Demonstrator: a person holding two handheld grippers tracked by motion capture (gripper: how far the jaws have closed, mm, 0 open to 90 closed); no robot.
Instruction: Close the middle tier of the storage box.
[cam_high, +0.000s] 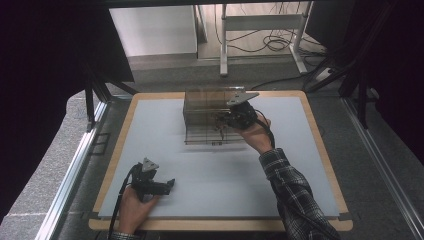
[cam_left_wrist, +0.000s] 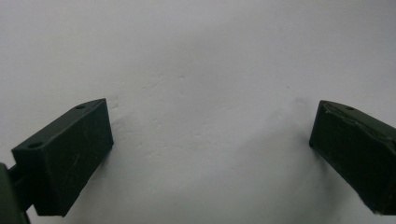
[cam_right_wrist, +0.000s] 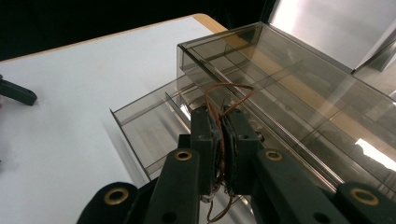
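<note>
A smoky clear drawer box (cam_high: 207, 102) stands at the far middle of the white table (cam_high: 165, 150), its bottom drawer (cam_high: 214, 136) pulled out toward me. My right gripper (cam_high: 226, 120) hangs over the open drawer (cam_right_wrist: 140, 126), shut on a thin brown wire (cam_right_wrist: 231, 91) that loops up between its jaws. In the right gripper view the box (cam_right_wrist: 289, 79) lies just beyond the right gripper (cam_right_wrist: 223, 116). My left gripper (cam_high: 169, 185) rests near the front left of the table. Its jaws stand wide apart in the left gripper view, so the left gripper (cam_left_wrist: 210, 140) is open with bare tabletop between them.
A wooden rim (cam_high: 320, 145) frames the white top. Metal rails (cam_high: 75, 165) run along both sides. Beyond the far edge stand a desk frame (cam_high: 223, 45) and loose floor cables (cam_high: 272, 42). Dark curtains close in left and right.
</note>
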